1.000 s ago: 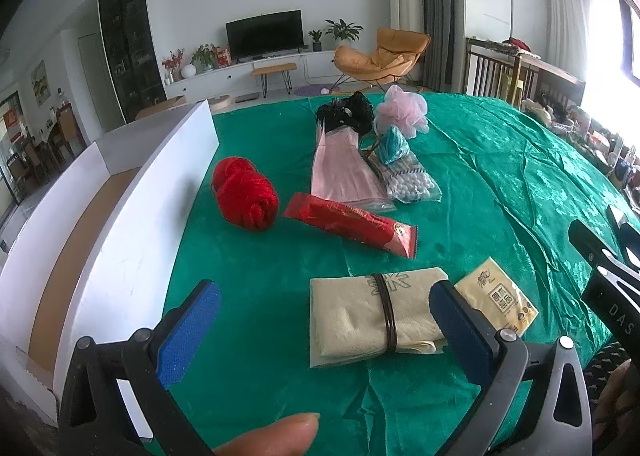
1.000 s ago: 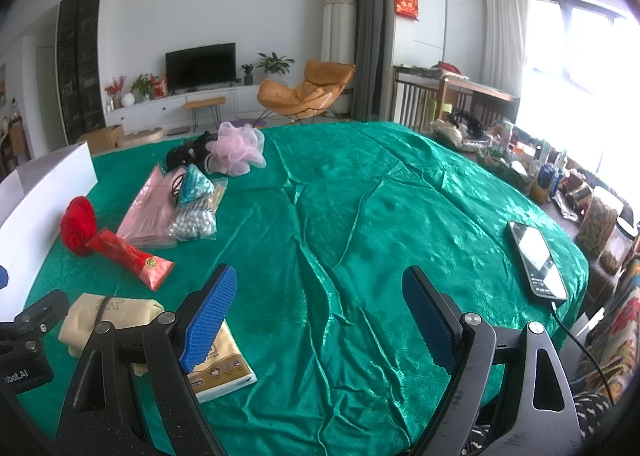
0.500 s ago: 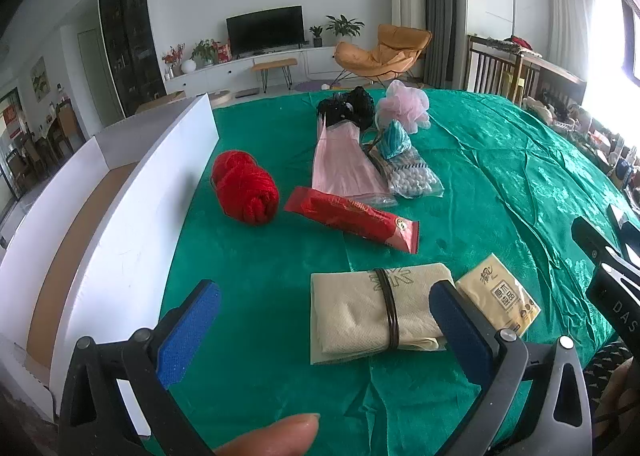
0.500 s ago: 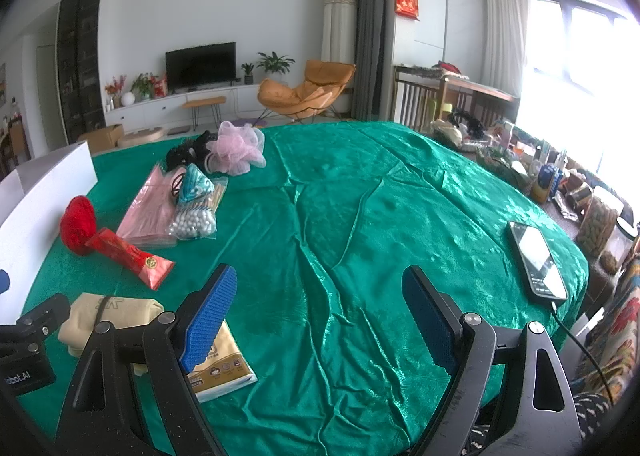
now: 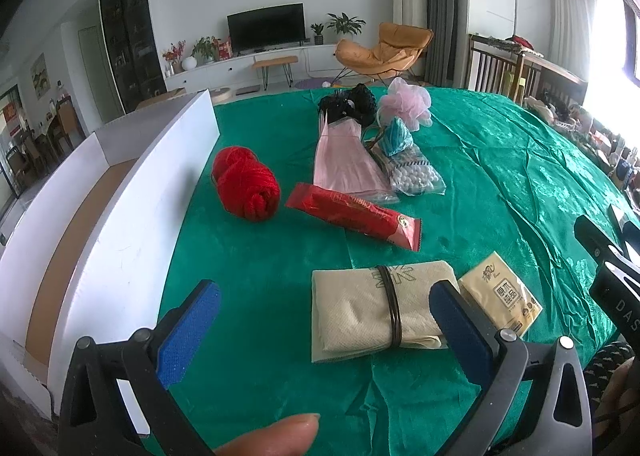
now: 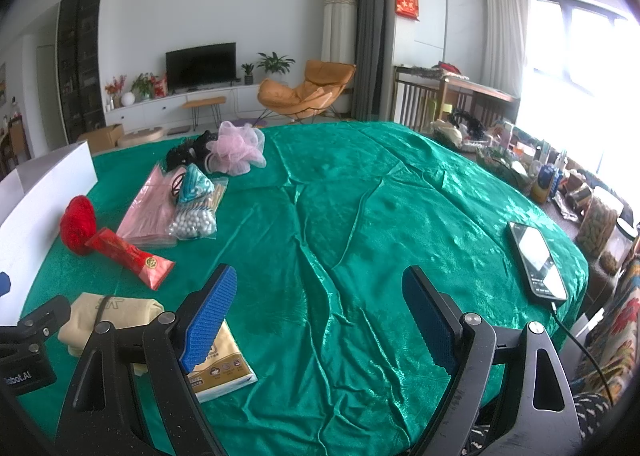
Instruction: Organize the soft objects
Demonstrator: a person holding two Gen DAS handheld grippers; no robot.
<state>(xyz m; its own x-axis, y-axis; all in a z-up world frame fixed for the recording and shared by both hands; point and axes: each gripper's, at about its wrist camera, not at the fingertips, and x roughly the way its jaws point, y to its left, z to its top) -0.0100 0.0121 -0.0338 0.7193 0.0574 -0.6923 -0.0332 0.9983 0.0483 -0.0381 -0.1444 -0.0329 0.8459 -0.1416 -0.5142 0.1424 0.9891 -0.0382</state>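
Left wrist view showed the green tablecloth (image 5: 500, 183) with a long white box (image 5: 120, 240) at its left edge, brown floor bare where visible, and the soft things beside it: red yarn (image 5: 246, 183), a pink bag (image 5: 344, 163), a red packet (image 5: 356, 215), a banded beige cloth (image 5: 368, 312) with partly legible lettering, and a tissue pack (image 5: 504, 300) printed with characters. Left gripper (image 5: 324, 330) hovered wide apart, empty, near that cloth. Right gripper (image 6: 316, 320) gaped empty over open cloth, a phone (image 6: 536, 260) near the right edge.
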